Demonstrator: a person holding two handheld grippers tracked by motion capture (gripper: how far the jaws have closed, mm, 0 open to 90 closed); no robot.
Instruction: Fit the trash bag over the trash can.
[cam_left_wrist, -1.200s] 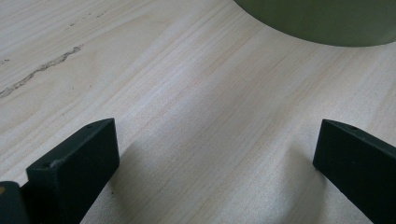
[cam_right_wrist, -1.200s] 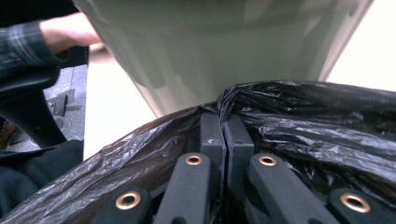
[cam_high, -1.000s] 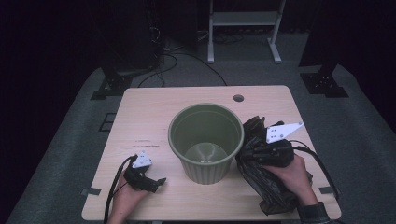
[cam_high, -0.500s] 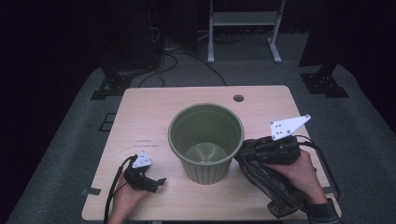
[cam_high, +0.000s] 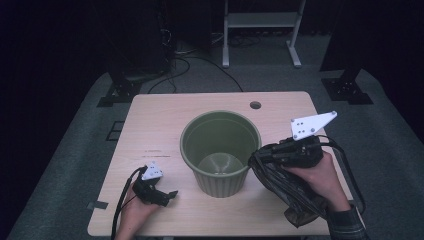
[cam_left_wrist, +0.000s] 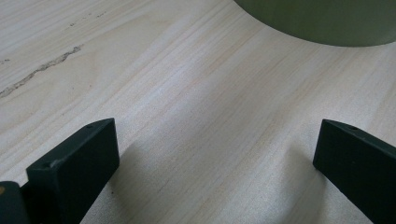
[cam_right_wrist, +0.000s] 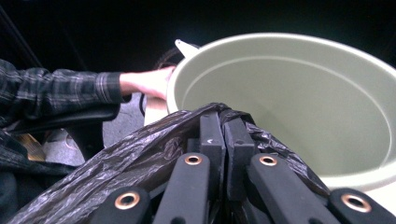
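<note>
Dark floor and black stands surround a pale wooden table (cam_high: 150, 125). On its middle stands a round, ribbed, olive-green plastic bin (cam_high: 220, 152), empty inside. Just right of its rim hangs a crumpled black plastic bag (cam_high: 285, 185), pinched in the right gripper (cam_high: 262, 152), whose 2 jaws are pressed together on a fold of the film. The likely step is lining the bin: lift the bag clear of the rim, then find its mouth before lowering. The left gripper (cam_high: 170, 195) rests on the table near the bin, jaws wide apart and empty, free to catch the bag's opposite edge.
</note>
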